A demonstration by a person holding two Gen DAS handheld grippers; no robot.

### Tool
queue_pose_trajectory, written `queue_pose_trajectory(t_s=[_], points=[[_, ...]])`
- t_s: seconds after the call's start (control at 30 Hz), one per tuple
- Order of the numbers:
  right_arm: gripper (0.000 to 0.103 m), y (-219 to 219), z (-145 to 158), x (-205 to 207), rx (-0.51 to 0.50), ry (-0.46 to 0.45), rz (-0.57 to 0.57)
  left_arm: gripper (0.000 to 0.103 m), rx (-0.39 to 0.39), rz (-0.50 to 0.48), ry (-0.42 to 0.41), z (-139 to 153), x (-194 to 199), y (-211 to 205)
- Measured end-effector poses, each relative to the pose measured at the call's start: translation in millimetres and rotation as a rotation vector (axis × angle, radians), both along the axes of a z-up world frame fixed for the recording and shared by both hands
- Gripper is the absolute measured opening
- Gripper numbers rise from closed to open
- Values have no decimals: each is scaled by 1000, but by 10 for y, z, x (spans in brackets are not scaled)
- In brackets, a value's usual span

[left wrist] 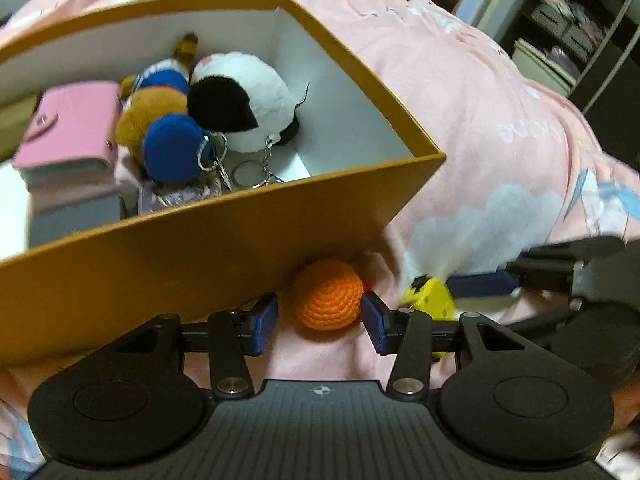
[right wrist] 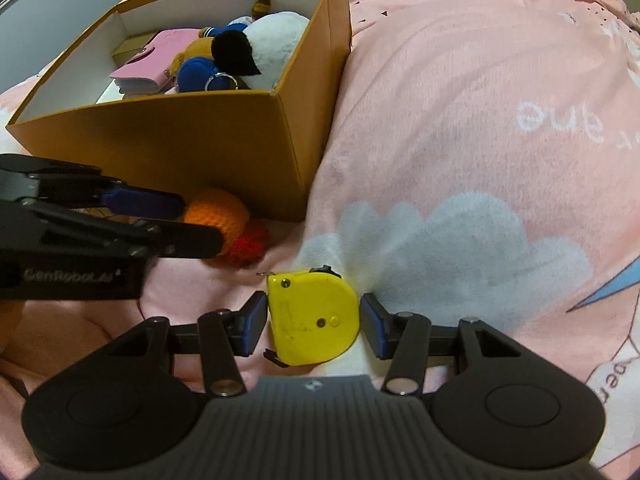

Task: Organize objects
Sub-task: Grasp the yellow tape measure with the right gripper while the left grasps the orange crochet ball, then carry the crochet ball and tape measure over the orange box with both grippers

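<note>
Tape measure (right wrist: 314,316) shows whole only from the right wrist.

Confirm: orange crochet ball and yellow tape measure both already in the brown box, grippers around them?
Not right. The orange crochet ball and yellow tape measure both lie on the pink blanket, outside the brown box. Both wrist views show it. The left gripper and right gripper do bracket them.

Left gripper (left wrist: 320,322) and right gripper (right wrist: 314,326) point steeply down; both jaws parted
</note>
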State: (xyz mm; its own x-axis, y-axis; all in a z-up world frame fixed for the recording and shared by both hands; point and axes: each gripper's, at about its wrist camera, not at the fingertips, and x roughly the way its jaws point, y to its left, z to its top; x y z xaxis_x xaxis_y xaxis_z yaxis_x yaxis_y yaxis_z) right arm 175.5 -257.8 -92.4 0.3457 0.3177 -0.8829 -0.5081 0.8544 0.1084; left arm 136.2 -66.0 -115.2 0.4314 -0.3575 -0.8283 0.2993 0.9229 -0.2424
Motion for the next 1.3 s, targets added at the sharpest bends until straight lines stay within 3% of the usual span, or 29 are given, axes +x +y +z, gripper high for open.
queue_pose_trajectory(t_s=[0.17, 0.37, 0.73, 0.93, 1.3], points=[[53, 46, -50, 9, 2, 8, 8, 48, -59, 35, 32, -64, 60, 14], [53, 79, -67, 2, -7, 0, 11, 46, -68, 44, 29, -82, 49, 1], [52, 64, 85, -97, -2, -8, 19, 45, -68, 10, 0, 232, -200, 142], [52, 23, 355, -206, 34, -47, 28, 45, -115, 4, -40, 506, -298, 278], [52, -45, 1183, -281, 147, -205, 68, 45, -225, 41, -168, 1043, -347, 429]])
